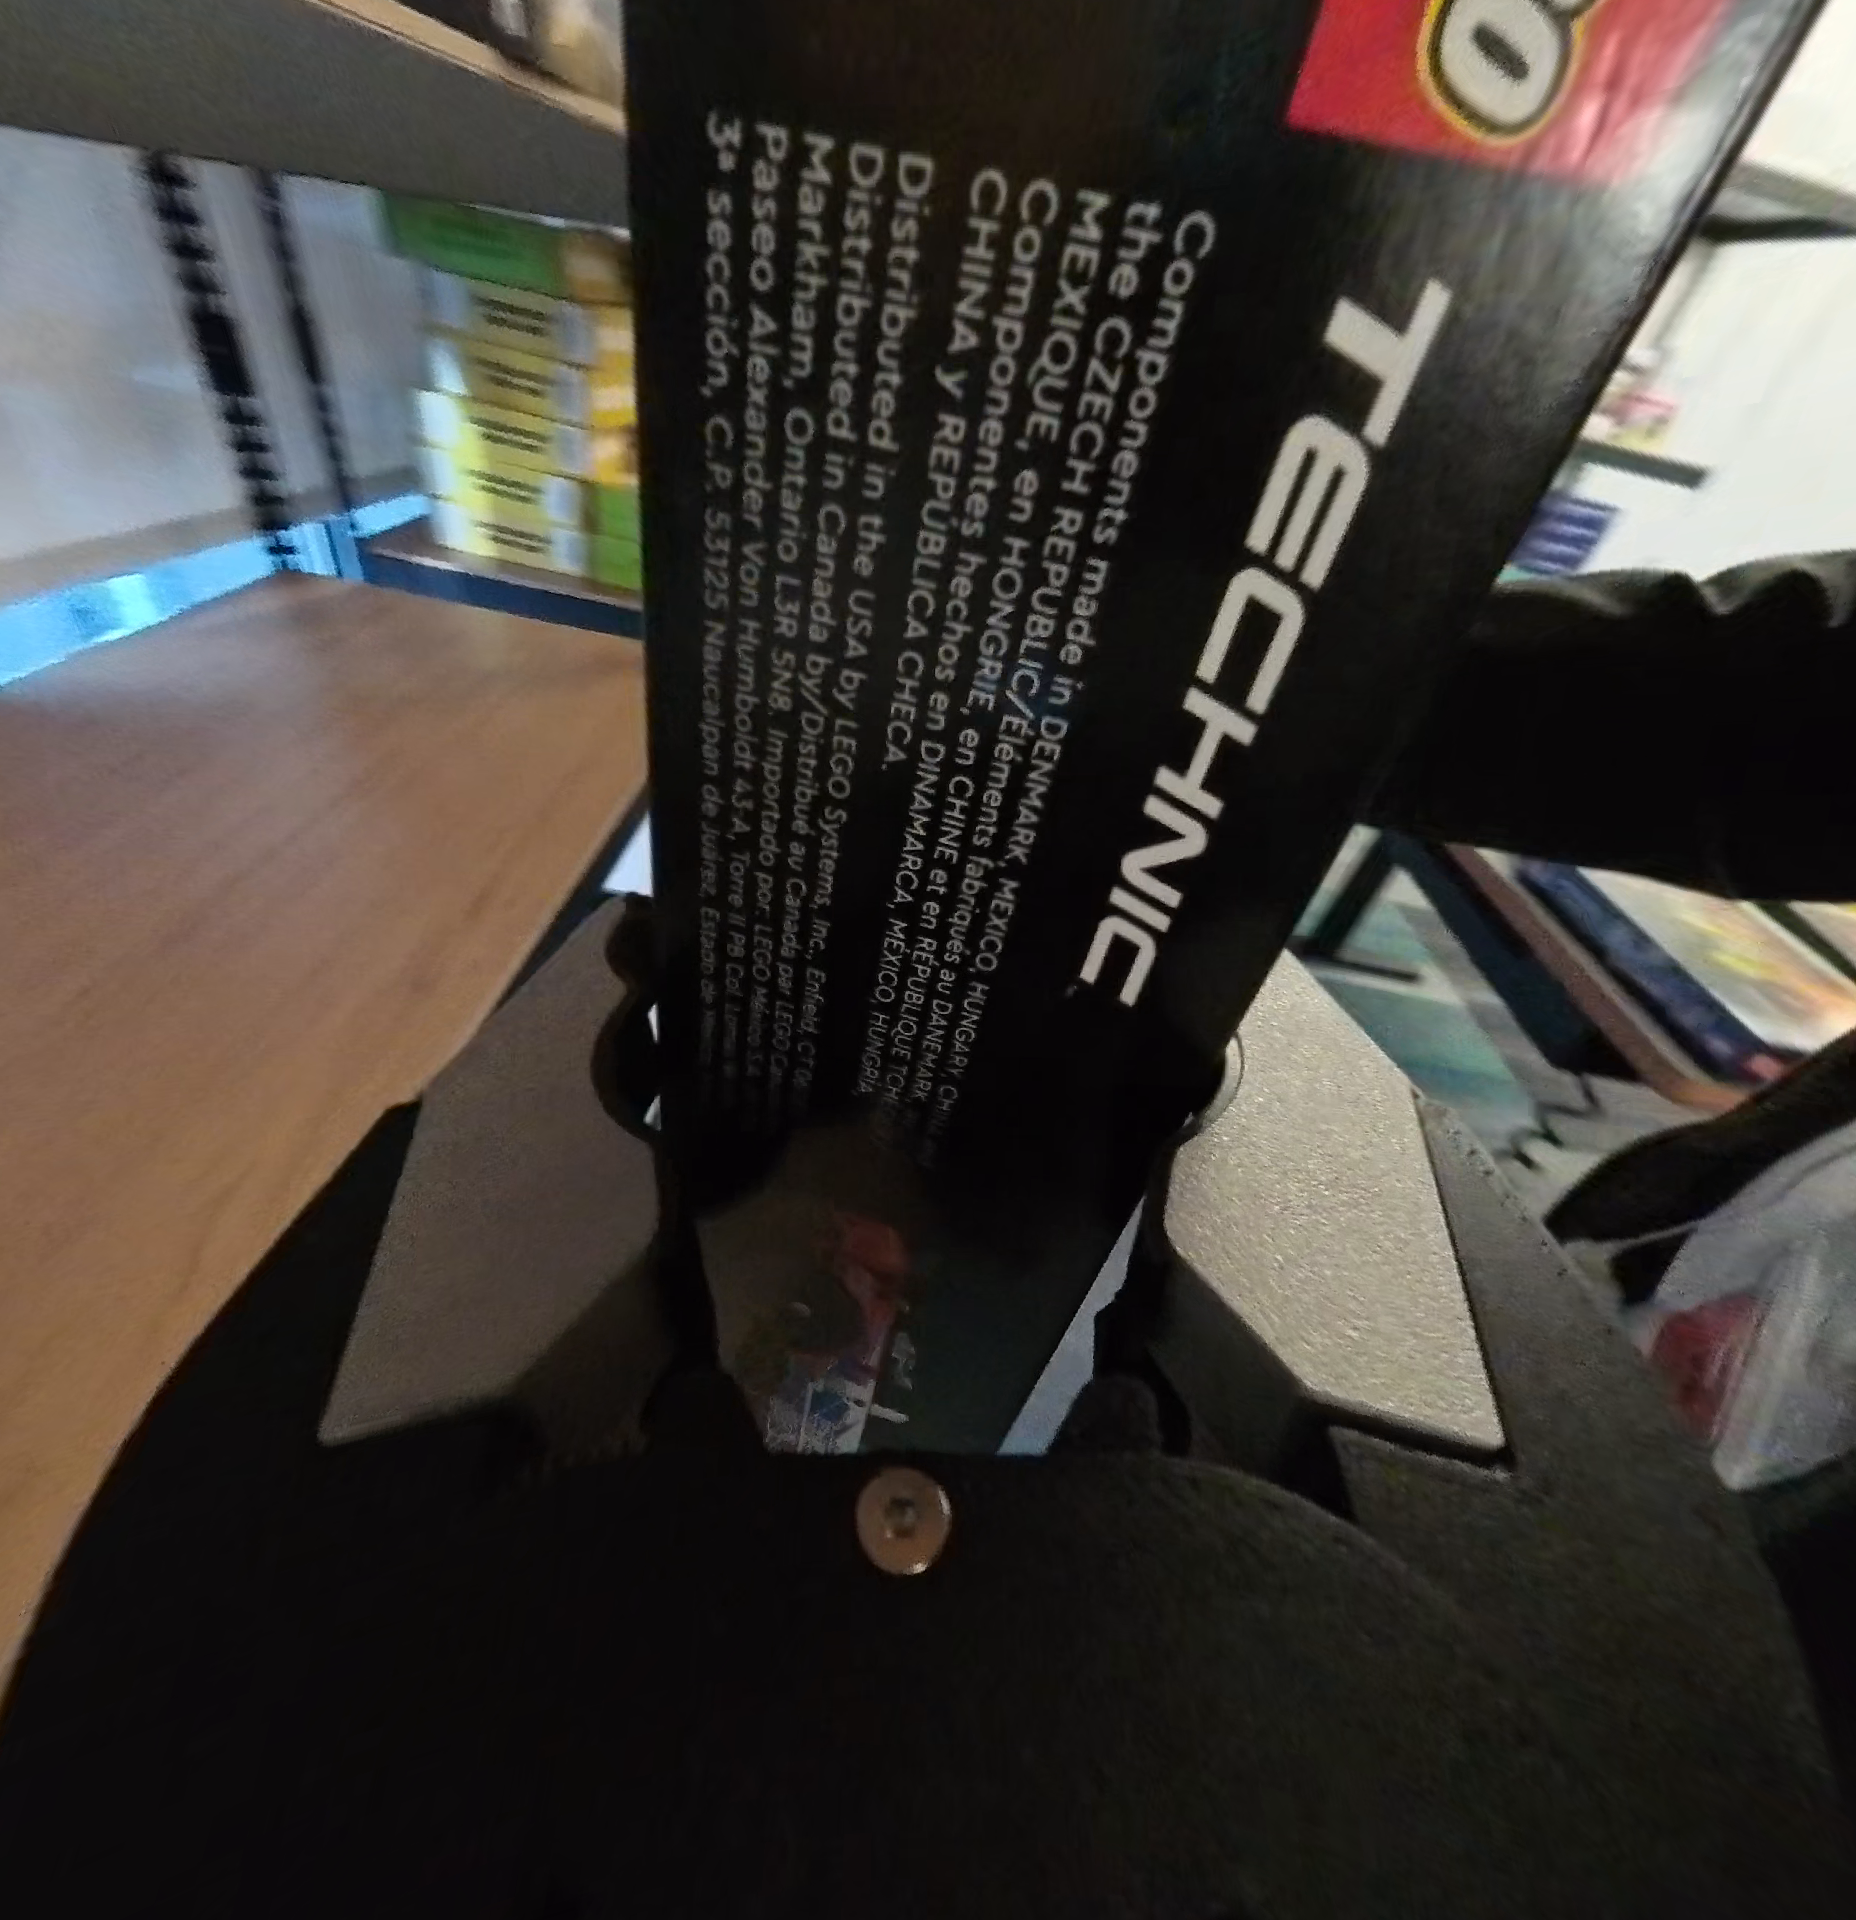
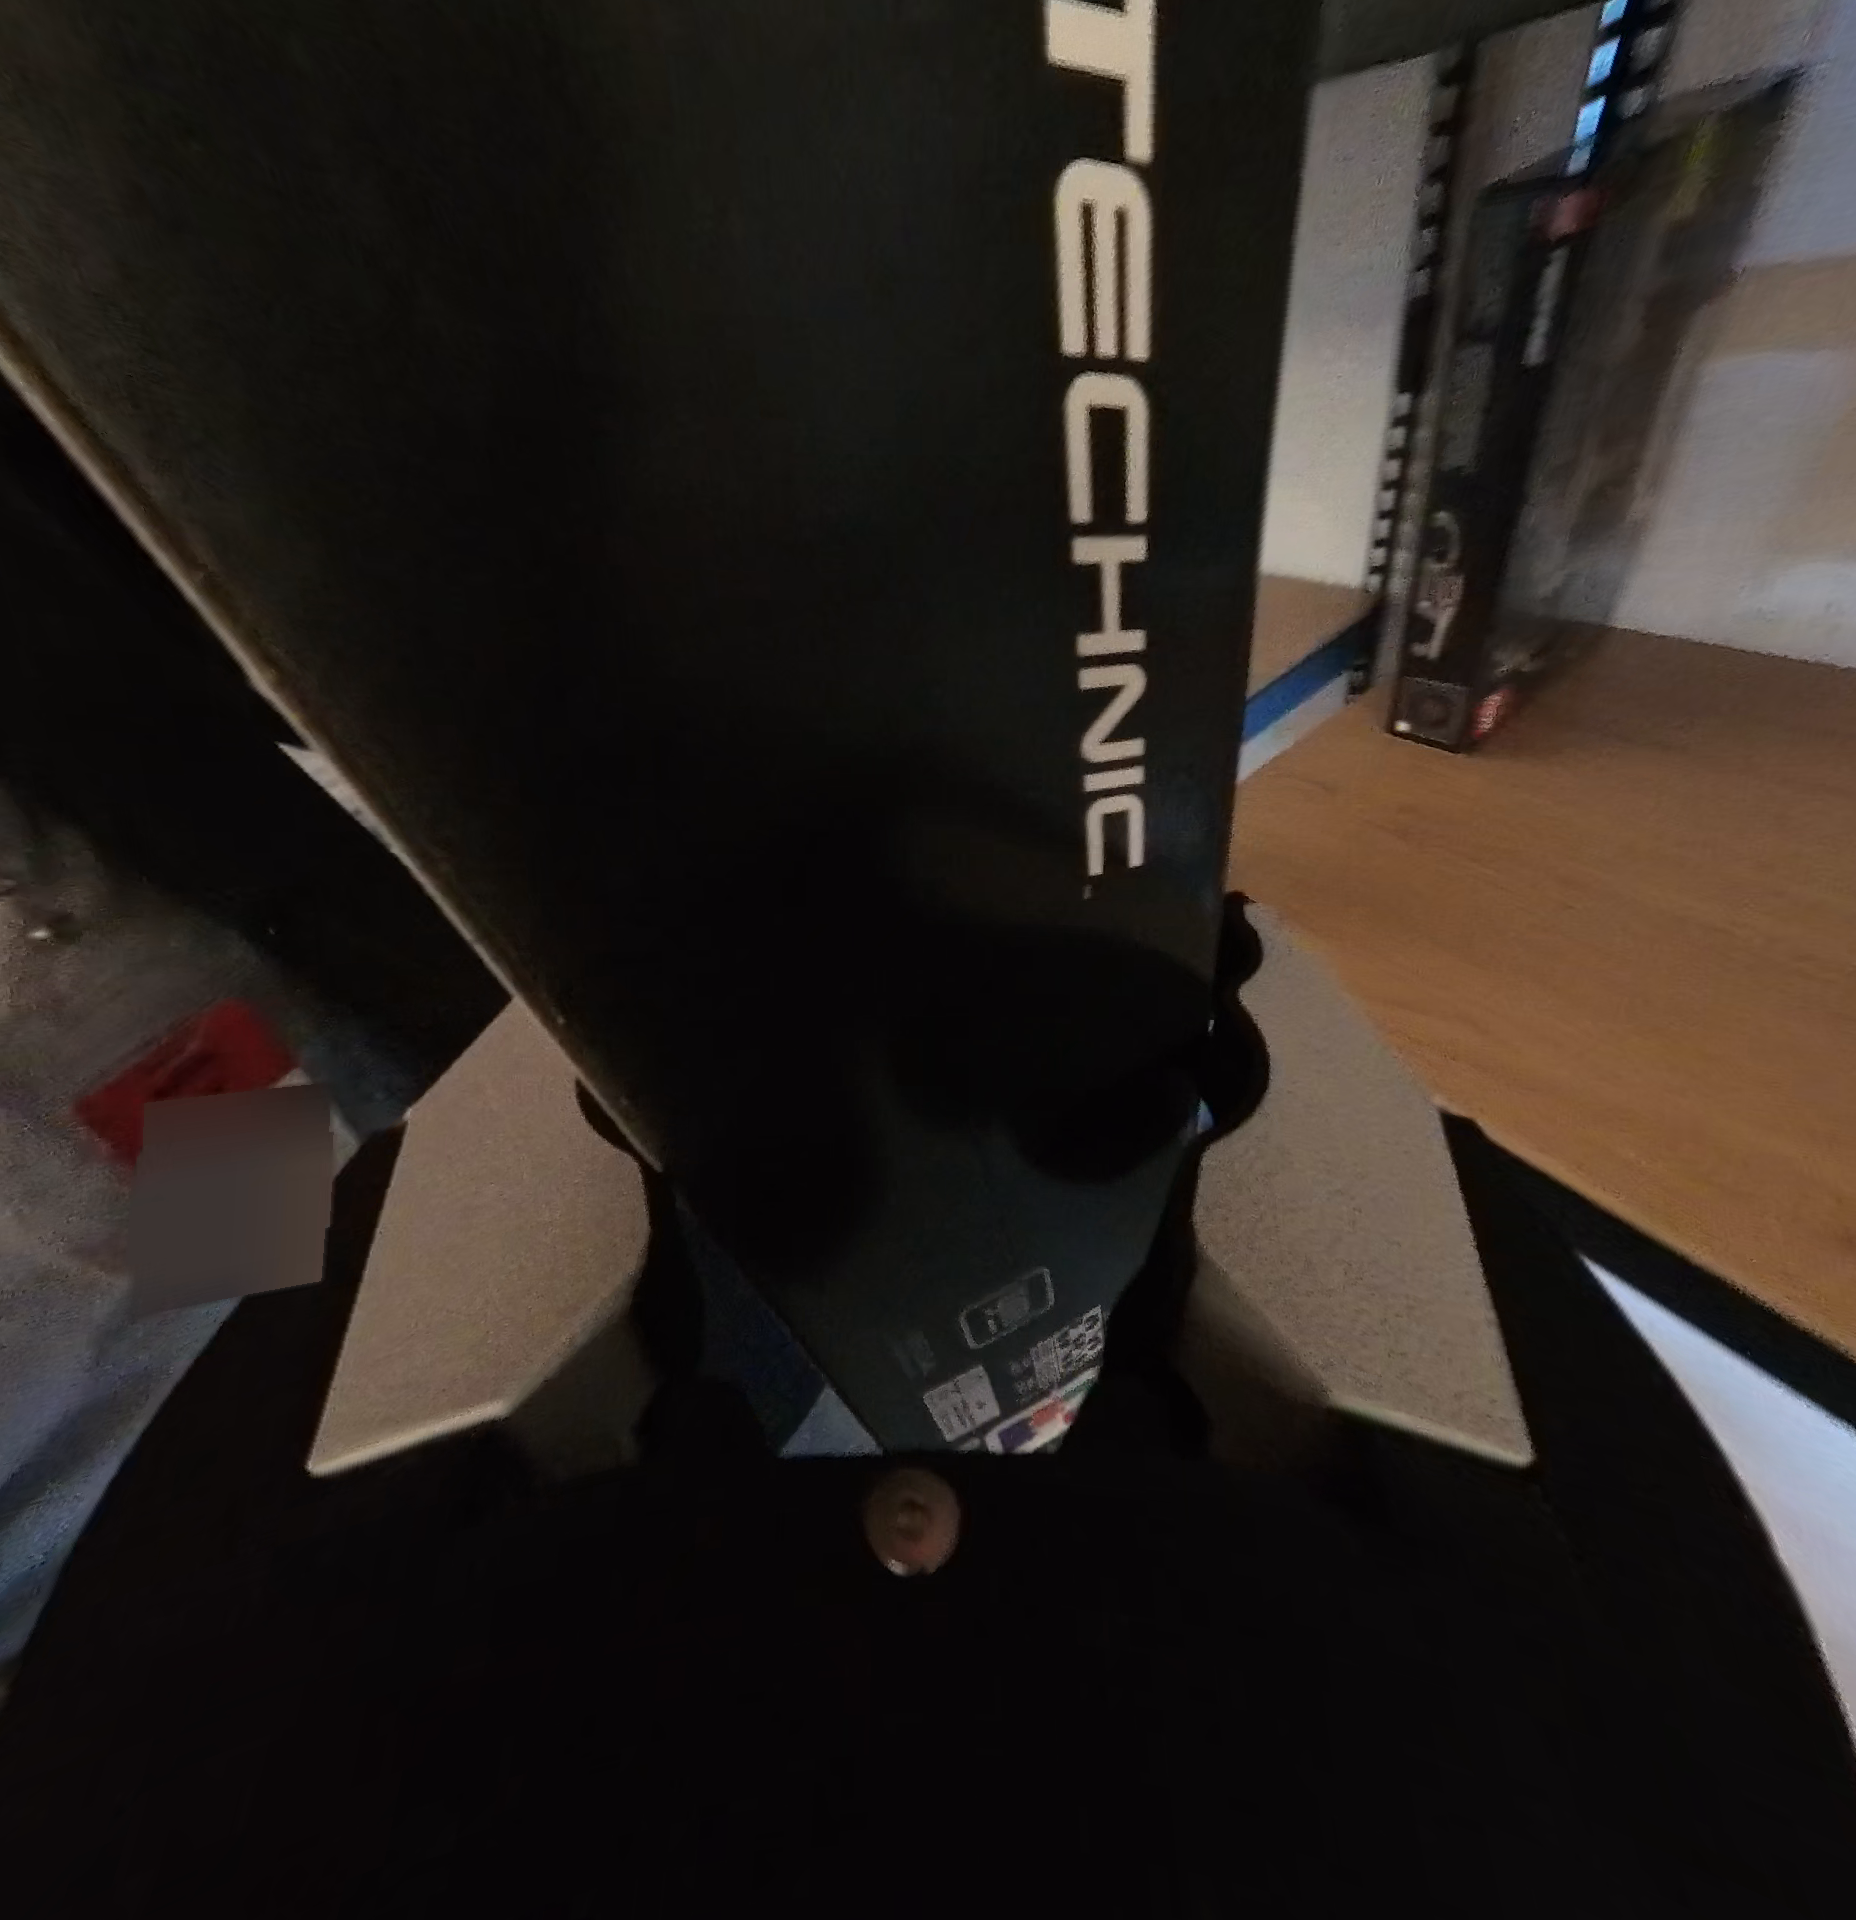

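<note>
A large black toy box (image 1: 1007, 520) with white print and a red corner logo fills the left wrist view. My left gripper (image 1: 924, 1049) is shut on its narrow side, grey fingers (image 1: 508, 1195) pressing from both sides. In the right wrist view the same kind of black box (image 2: 747, 520) stands between my right gripper's (image 2: 903, 1039) grey fingers (image 2: 1350, 1247), which are shut on it. It is held above a wooden shelf board (image 1: 228, 883). A black-gloved hand (image 1: 1630, 727) shows to the right of the box in the left view.
The wooden shelf (image 2: 1578, 883) runs on with another black box (image 2: 1475, 468) standing upright at its back. Stacked yellow-green boxes (image 1: 529, 416) sit on a far shelf. Flat colourful boxes (image 1: 1682, 987) lie on a lower shelf. A shelf board (image 1: 280, 83) hangs overhead.
</note>
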